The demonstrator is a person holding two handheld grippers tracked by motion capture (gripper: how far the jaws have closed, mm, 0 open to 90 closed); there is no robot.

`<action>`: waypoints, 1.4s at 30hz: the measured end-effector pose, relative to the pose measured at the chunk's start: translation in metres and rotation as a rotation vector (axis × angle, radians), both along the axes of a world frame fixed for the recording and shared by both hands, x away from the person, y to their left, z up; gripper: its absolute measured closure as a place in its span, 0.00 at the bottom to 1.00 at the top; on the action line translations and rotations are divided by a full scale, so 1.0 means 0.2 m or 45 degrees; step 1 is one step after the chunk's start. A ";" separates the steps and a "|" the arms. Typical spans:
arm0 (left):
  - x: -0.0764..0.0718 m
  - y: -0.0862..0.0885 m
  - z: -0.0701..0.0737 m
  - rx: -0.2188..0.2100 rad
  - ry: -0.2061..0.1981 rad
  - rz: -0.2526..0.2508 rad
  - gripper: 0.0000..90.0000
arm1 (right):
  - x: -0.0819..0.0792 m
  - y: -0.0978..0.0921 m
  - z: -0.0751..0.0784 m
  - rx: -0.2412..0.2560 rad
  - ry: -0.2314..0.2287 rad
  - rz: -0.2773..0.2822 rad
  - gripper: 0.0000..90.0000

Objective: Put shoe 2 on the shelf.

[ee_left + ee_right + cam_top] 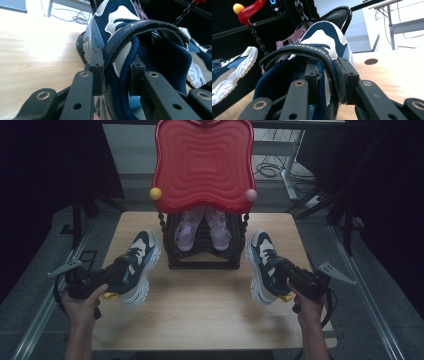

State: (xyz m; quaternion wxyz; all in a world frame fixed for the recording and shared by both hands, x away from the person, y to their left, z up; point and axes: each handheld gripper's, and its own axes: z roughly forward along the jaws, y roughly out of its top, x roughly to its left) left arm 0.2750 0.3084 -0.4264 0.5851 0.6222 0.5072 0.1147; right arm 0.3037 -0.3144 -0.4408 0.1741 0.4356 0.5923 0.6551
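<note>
Navy mesh and white leather make up both sneakers, one in each gripper. The left sneaker point(136, 265) sits at the table's left side, toe pointing away toward the rack, and the left gripper point(114, 276) is clamped on its heel-side collar — in the left gripper view one jaw sits outside the side wall and the other inside the opening, the strap point(140, 30) arching just above them. The right sneaker point(265, 266) lies at the table's right side, also toe away, and the right gripper point(287, 275) grips it the same way: in the right gripper view its jaws pinch the collar wall under the strap point(304, 50).

Between the two shoes, at the far middle of the wooden table point(200, 310), stands a black shoe rack point(204, 252) holding a pair of pink-lilac sandals point(202, 227) — its lower shelf lies just beyond both toes. A red wavy tray-like top point(202, 162) overhangs the rack, hiding most of its upper part, with a yellow ball point(155, 193) at one corner and a pink ball point(251, 195) at the other. Black chain links point(257, 37) hang from the red top's corner. A round hole point(371, 61) shows in the tabletop beside the right sneaker.
</note>
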 end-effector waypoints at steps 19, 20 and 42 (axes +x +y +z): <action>0.09 0.02 0.18 -0.030 -0.092 0.050 0.79 | 0.09 -0.05 0.22 0.019 -0.088 -0.056 0.80; 0.10 0.02 0.19 -0.041 -0.096 0.047 0.79 | 0.10 -0.05 0.23 0.020 -0.097 -0.058 0.80; 0.21 0.02 0.34 -0.078 -0.167 0.069 0.79 | 0.19 -0.04 0.37 0.073 -0.132 -0.068 0.80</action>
